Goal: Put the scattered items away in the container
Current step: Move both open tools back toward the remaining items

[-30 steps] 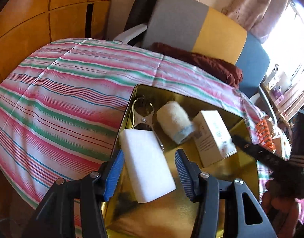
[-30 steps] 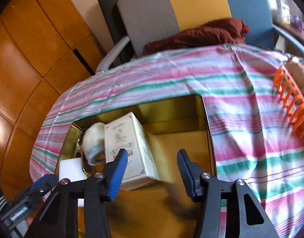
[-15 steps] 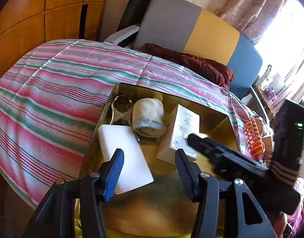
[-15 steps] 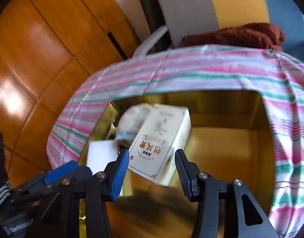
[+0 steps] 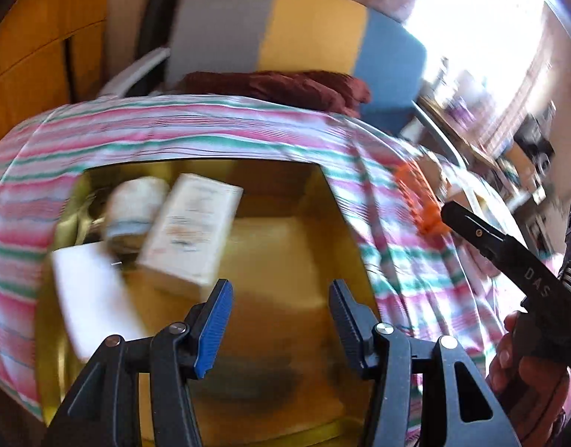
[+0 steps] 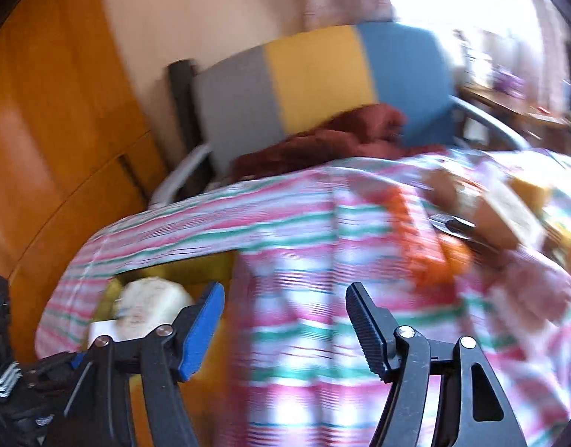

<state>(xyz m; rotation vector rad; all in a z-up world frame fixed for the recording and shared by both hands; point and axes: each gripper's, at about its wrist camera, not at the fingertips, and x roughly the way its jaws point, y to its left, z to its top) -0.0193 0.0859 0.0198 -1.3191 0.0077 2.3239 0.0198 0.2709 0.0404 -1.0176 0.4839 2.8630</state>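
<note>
1. Tin container point(image 5: 333, 201) sits on the striped cloth point(image 5: 211, 126); inside at its left lie a white box point(image 5: 190, 231), a rolled bandage point(image 5: 134, 208) and a white pad point(image 5: 89, 290).
2. Left tongs point(image 5: 279, 326) hang open above the container's bare floor, empty.
3. Right tongs point(image 6: 283, 331) are opening over the cloth right of the container, holding nothing.
4. Orange comb-like item point(image 6: 419, 242) lies right of the container, blurred.

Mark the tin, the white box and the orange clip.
tin point(image 5: 328, 182): left wrist view, far right rim corner.
white box point(image 5: 190, 231): left wrist view, middle of top face.
orange clip point(image 5: 421, 199): left wrist view, middle of its blurred teeth.
</note>
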